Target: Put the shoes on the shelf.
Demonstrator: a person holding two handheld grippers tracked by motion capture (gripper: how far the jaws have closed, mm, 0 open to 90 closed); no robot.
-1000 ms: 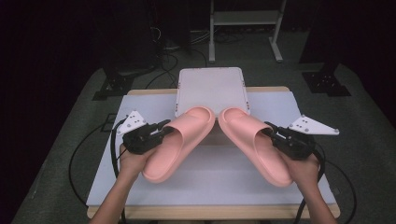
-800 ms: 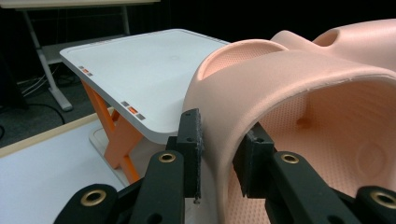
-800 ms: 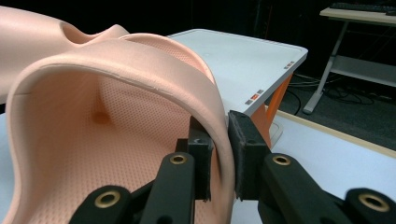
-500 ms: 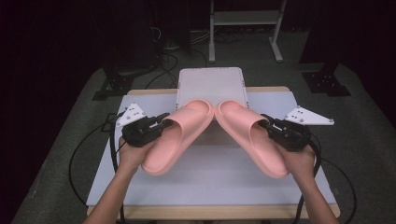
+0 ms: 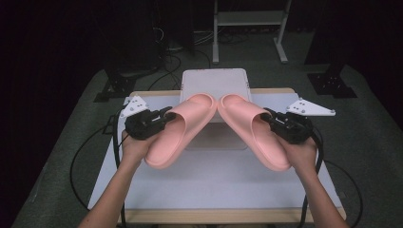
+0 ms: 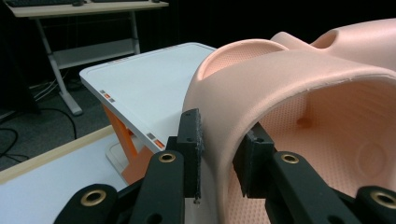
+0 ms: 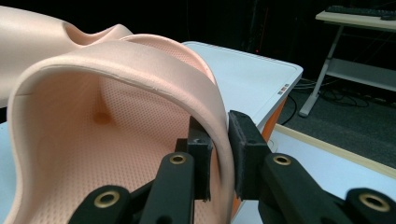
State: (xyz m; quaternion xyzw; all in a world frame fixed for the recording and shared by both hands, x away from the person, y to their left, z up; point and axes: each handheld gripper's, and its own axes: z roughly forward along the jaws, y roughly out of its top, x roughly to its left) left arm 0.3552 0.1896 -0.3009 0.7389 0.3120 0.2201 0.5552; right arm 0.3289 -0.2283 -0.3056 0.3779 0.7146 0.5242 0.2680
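- White-topped table [image 5: 214, 190] with a pale wooden edge, on grey floor.
- White rounded-corner platform [image 5: 215, 80] at the table's far side — orange supports [image 6: 126, 140] beneath.
- Metal-framed desk [image 5: 249, 19] well behind, in the dark.
- Black stand bases [image 5: 332, 85] on the floor — cables [image 5: 166, 61] nearby.

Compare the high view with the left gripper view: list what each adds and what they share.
High view alone: both forearms, the right hand-held gripper shut on the right slipper, and the whole table.

Left gripper view alone: the pads pinching the strap wall of the left slipper, its dotted footbed, and orange legs under the white stand.

Shared: the left hand-held gripper, both pink slippers with toes close together, and the white stand.
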